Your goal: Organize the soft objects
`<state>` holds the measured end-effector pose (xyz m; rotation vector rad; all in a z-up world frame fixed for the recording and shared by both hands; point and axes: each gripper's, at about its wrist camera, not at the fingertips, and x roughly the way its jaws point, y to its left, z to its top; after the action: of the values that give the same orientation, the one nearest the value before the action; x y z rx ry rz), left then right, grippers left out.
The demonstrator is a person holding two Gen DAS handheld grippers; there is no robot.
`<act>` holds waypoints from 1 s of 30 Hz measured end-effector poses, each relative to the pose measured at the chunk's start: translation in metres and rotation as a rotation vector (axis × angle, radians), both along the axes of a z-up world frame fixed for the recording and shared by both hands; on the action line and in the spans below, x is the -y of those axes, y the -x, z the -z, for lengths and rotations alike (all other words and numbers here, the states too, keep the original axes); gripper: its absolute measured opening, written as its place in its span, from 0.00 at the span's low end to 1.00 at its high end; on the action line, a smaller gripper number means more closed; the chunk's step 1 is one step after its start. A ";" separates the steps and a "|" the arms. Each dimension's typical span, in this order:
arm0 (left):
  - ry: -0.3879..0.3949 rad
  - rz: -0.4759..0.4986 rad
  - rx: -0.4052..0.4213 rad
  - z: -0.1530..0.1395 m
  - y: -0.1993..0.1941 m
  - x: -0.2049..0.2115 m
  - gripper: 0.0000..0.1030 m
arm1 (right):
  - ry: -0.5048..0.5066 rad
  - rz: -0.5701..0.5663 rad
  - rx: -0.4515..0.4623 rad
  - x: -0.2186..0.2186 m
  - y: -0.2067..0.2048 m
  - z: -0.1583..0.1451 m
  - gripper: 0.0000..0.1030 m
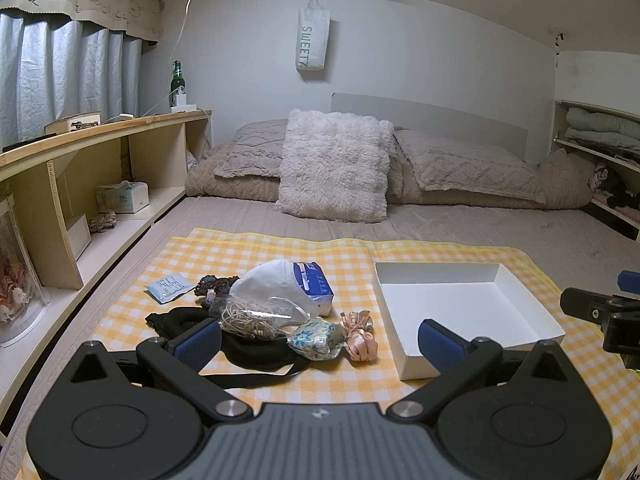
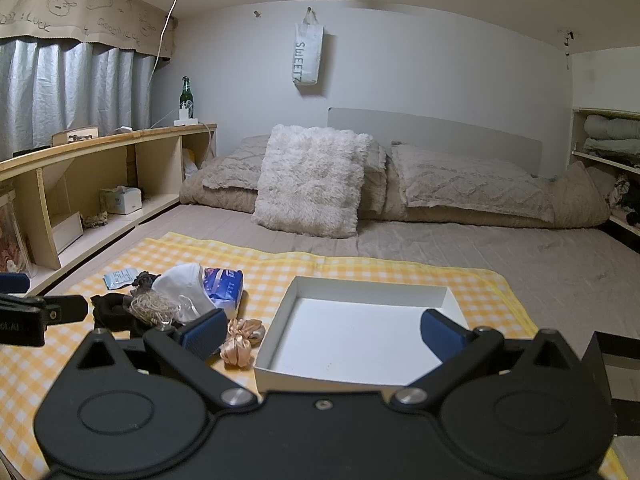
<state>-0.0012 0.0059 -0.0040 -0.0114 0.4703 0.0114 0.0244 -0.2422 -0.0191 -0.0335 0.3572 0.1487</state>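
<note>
I am holding my left hand-held gripper (image 1: 320,340) wide open and empty, low over the near edge of the yellow-and-white checked cloth (image 1: 256,256); my right hand-held gripper (image 2: 322,332) is likewise spread and holding nothing, hovering at the shallow white cardboard box (image 2: 360,332), empty, apparently the destination. Just beyond the left fingers: black fabric eye mask (image 1: 248,350), glossy peach satin scrunchie (image 1: 360,336), floral pouch (image 1: 316,338), white face mask (image 1: 272,284) against a blue tissue pack (image 1: 314,284). Farther off, a shaggy cream cushion (image 1: 334,164) is leaning on the bedding.
</note>
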 end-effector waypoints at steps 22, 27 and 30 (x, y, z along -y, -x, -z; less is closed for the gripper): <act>-0.008 -0.124 -0.006 -0.002 -0.001 -0.040 1.00 | 0.014 -0.028 -0.015 -0.007 -0.010 -0.024 1.00; -0.006 -0.205 -0.004 -0.002 -0.004 -0.062 1.00 | -0.002 -0.058 0.035 -0.008 -0.021 -0.045 1.00; -0.008 -0.233 0.003 -0.003 -0.006 -0.075 1.00 | -0.014 -0.076 0.058 -0.011 -0.030 -0.056 1.00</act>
<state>0.0049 0.0808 -0.0009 -0.0582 0.4639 0.2424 0.0549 -0.2309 0.0369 -0.0373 0.2971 0.2249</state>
